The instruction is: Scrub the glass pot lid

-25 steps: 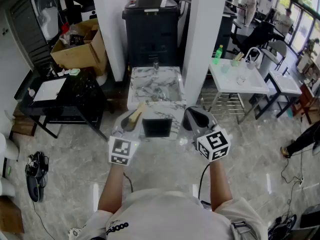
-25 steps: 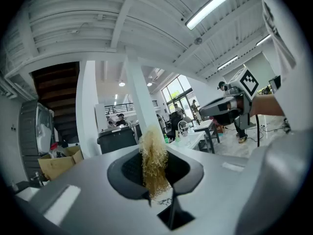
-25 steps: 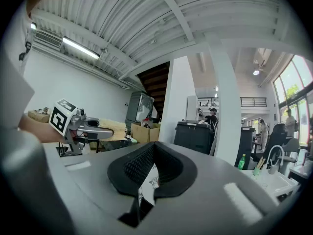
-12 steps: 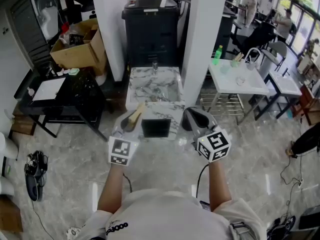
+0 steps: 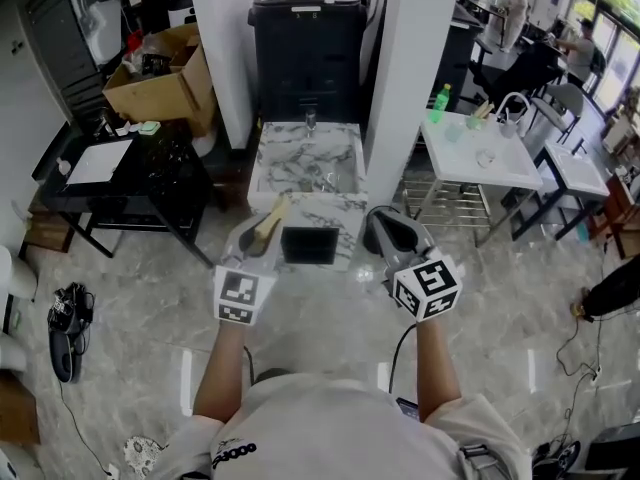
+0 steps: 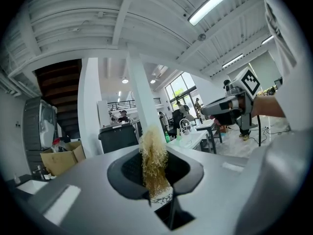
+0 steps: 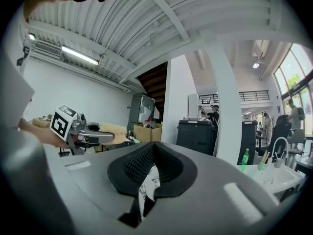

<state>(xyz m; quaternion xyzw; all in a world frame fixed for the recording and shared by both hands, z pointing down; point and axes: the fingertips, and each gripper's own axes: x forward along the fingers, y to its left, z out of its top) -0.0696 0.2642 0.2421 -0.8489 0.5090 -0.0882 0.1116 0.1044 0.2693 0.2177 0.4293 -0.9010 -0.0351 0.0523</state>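
Facing the marble counter [image 5: 300, 168] at frame centre, below a black bin [image 5: 305, 48], you had the left gripper [image 6: 155, 180] clamped on a tan scrubber [image 6: 154, 158] and the right gripper [image 7: 146, 180] pinched closed; the glass pot lid could not be made out.

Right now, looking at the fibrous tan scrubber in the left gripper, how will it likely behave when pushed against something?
The scrubber looks loose and frizzy, so it probably squashes and springs back. It stands upright beyond the left gripper unsupported, suggesting it is light yet fairly stiff.
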